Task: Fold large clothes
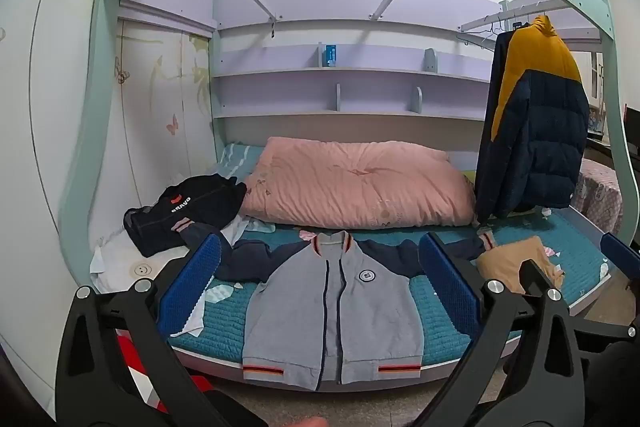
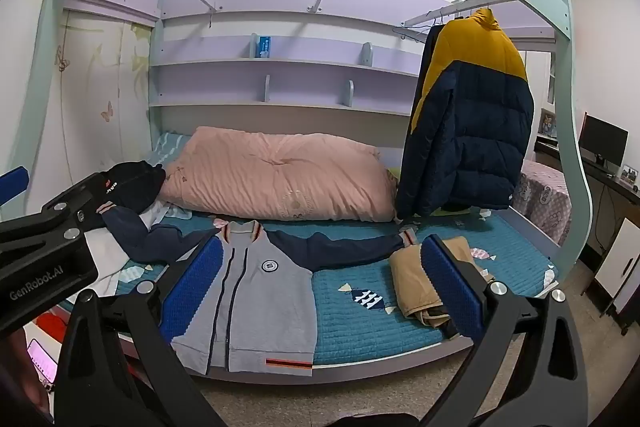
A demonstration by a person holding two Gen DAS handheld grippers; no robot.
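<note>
Jacket: a grey baseball jacket (image 1: pixel 332 307) with navy sleeves lies face up and spread flat on the teal quilted bed (image 1: pixel 436 327), hem at the near edge, collar toward the pink duvet (image 1: pixel 356 183); both sleeves are stretched out sideways.
Left tool: the left tool (image 1: pixel 320 287) hangs in the air in front of the bed, its 2 blue pads spread wide and pinching nothing; the jacket's body shows between them.
Right tool: the right tool (image 2: pixel 324 287) is likewise spread wide and holds nothing, to the right of the left tool, facing the jacket's right half.
Other clothes: a folded tan garment (image 2: pixel 424 279) lies on the bed just beyond the jacket's right cuff; a black garment (image 1: pixel 188 215) lies crumpled at the left; a yellow and navy puffer coat (image 2: pixel 468 115) hangs at the right.
</note>
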